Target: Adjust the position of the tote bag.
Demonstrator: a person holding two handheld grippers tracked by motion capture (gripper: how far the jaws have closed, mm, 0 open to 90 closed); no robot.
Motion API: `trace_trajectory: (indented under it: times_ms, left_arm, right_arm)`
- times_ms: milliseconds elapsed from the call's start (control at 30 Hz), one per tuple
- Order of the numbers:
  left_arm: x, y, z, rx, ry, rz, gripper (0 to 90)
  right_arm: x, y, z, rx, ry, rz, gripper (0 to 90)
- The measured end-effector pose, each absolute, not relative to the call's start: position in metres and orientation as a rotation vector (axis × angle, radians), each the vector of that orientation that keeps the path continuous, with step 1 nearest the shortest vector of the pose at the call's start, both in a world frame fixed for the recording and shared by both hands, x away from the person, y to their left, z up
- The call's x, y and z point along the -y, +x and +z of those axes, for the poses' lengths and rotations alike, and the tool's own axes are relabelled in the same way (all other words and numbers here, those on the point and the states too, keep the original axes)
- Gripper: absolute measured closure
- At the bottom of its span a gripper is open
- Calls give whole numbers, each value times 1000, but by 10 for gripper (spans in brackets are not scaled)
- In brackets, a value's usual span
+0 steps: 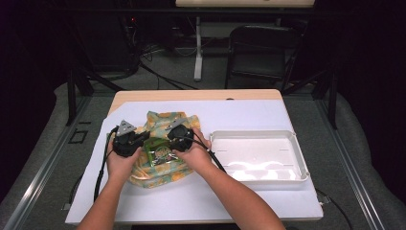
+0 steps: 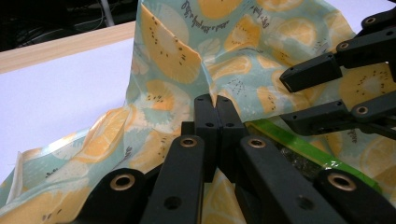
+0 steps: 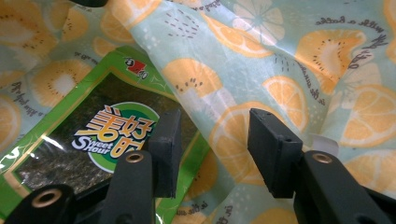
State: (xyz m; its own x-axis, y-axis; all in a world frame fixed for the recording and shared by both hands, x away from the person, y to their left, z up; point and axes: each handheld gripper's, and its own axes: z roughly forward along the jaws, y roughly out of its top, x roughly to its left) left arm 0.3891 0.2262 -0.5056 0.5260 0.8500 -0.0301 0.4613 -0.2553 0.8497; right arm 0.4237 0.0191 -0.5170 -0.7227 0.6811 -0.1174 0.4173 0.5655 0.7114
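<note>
My left gripper (image 2: 215, 103) was clamped tight on a fold of the fruit-print cloth (image 2: 233, 51), jaws fully together, pinching the fabric into a raised peak. In the high view that gripper (image 1: 142, 137) sat at abt 9 o'clock of the seaweed snack packet (image 1: 158, 152), w/ the cloth (image 1: 165, 120) bunched under and behind both hands on the desk (image 1: 249, 112).

My right gripper (image 3: 219, 140) was wide apart, nothing pressed btwn the pads. No grip yet. From its own view the packet (image 3: 88, 140) lay at roughly 10 o'clock, its green edge running diagonally from lower left up toward 12, and a flap of cloth (image 3: 280, 65) draped over the packet's right side, straight ahead of the jaws at 12. So the flap, not the packet, was what sat in line w/ the opening.

In the high view the right gripper (image 1: 178, 135) was at abt 1 o'clock of the packet, nearly touching, so the right hand was the nearer one. The white tray (image 1: 258, 135) stood at 3 o'clock, apart from the cloth.

My read: next grab needed the flap or packet edge squared btwn the jaws.
</note>
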Motion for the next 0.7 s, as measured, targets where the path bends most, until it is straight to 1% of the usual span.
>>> trace_trajectory:
  times_ms: [133,200,233,267,300,333,400,433,533,700]
  left_arm:
    - [-225,388,-504,-1066,1893,562,900]
    - [-225,387,-503,-1059,1889,561,900]
    - [-225,386,-503,-1058,1889,563,900]
    - [-225,386,-502,-1057,1890,563,900]
    - [-224,386,-502,-1057,1890,562,900]
    - [-224,385,-502,-1057,1891,562,900]
    - [-224,385,-503,-1059,1891,561,900]
    - [-224,385,-503,-1059,1891,561,900]
    - [-224,385,-503,-1057,1897,563,900]
    - [-223,385,-504,-1052,1912,577,897]
  right_arm:
    - [-19,425,-519,-2411,903,955,559]
    - [-20,426,-519,-2416,903,934,579]
    - [-20,426,-519,-2415,907,933,604]
    - [-21,426,-518,-2423,905,922,662]
    - [-21,426,-518,-2423,905,922,662]
    - [-22,426,-518,-2426,897,921,739]
    - [-22,424,-517,-2427,885,923,802]
    - [-22,424,-517,-2427,885,923,802]
    - [-23,423,-514,-2429,866,916,882]
    - [-21,425,-511,-2421,874,933,900]
